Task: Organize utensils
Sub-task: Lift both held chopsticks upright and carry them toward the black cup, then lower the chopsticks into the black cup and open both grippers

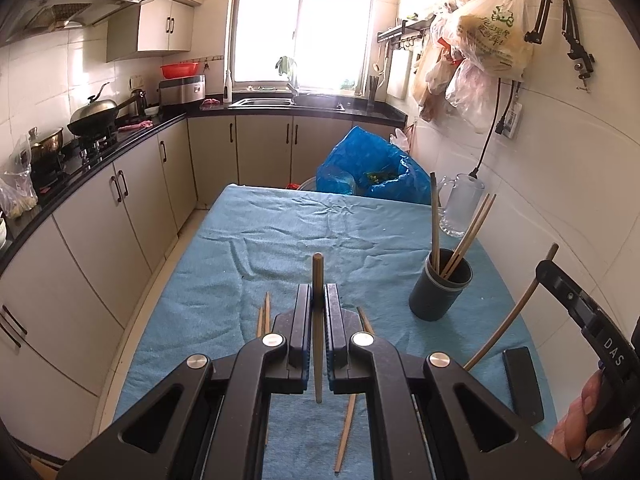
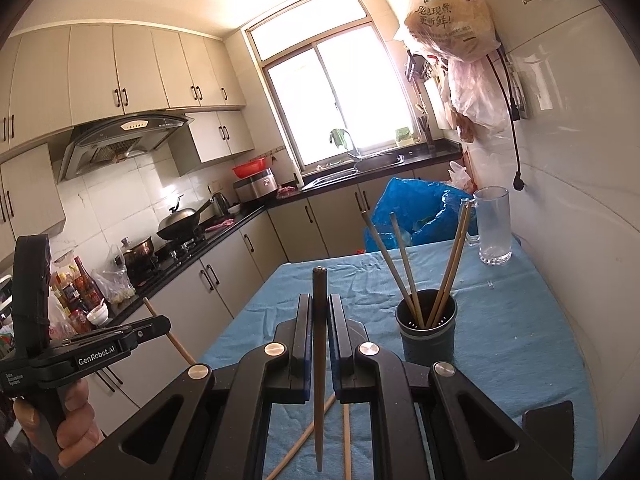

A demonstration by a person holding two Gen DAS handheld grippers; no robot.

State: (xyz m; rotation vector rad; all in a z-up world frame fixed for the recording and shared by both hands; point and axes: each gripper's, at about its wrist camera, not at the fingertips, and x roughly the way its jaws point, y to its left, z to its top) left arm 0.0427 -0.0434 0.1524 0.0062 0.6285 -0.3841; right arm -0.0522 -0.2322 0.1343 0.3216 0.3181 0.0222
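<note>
My left gripper point(image 1: 318, 300) is shut on a light wooden chopstick point(image 1: 318, 276), held upright above the blue cloth point(image 1: 304, 232). My right gripper point(image 2: 320, 308) is shut on a dark brown chopstick point(image 2: 320, 280), also upright. The right gripper shows at the right edge of the left wrist view point(image 1: 568, 292); the left gripper shows at the left of the right wrist view point(image 2: 100, 344). A dark grey holder cup point(image 1: 438, 294) stands on the cloth to the right with several chopsticks in it; it also shows in the right wrist view point(image 2: 428, 340). Loose chopsticks point(image 1: 347, 432) lie on the cloth under the grippers.
A clear glass mug point(image 1: 460, 204) stands by the white wall behind the cup. A blue plastic bag point(image 1: 372, 168) sits beyond the table's far edge. A black block point(image 1: 522, 380) lies on the cloth at right. Kitchen counter with wok point(image 1: 96, 118) runs along the left.
</note>
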